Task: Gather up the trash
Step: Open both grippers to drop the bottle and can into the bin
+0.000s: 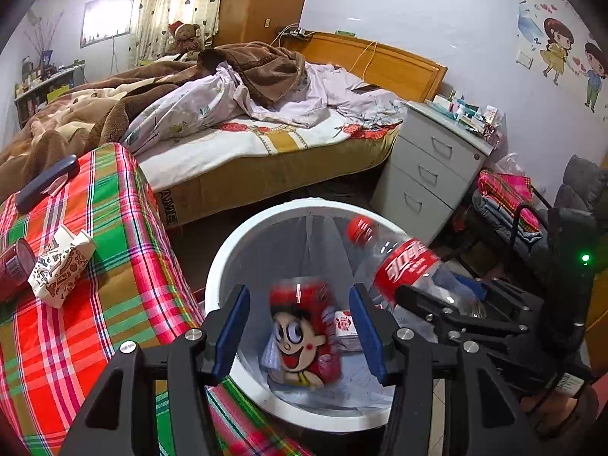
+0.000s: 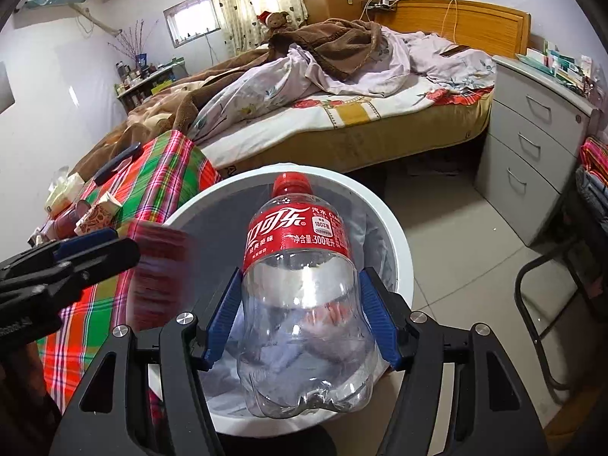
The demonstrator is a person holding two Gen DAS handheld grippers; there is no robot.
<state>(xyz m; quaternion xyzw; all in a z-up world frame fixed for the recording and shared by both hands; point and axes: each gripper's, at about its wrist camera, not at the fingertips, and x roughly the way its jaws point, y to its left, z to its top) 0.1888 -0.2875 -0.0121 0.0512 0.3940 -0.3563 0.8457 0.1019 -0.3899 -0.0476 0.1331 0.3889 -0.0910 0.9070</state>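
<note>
A white bin [image 1: 217, 262] with a liner stands on the floor beside the plaid-covered table. Over its mouth my left gripper [image 1: 298, 304] is open. A red can with a cartoon face [image 1: 300, 336] sits blurred between the blue pads, with a gap on each side. In the right wrist view the can [image 2: 161, 266] is a red smear just off the left gripper's fingers [image 2: 102, 249]. My right gripper [image 2: 300, 288] is shut on a clear cola bottle [image 2: 300, 235] with a red label and cap. The bottle is held above the bin [image 2: 401, 250] and seen from the side [image 1: 404, 262].
The plaid table [image 1: 114, 250] holds a patterned paper carton [image 1: 62, 266], another red can [image 1: 11, 269] and a dark flat object [image 1: 47, 182]. Behind the bin is a bed [image 1: 266, 144], a white drawer unit [image 1: 429, 174] and, at right, a chair with clothes [image 1: 509, 205].
</note>
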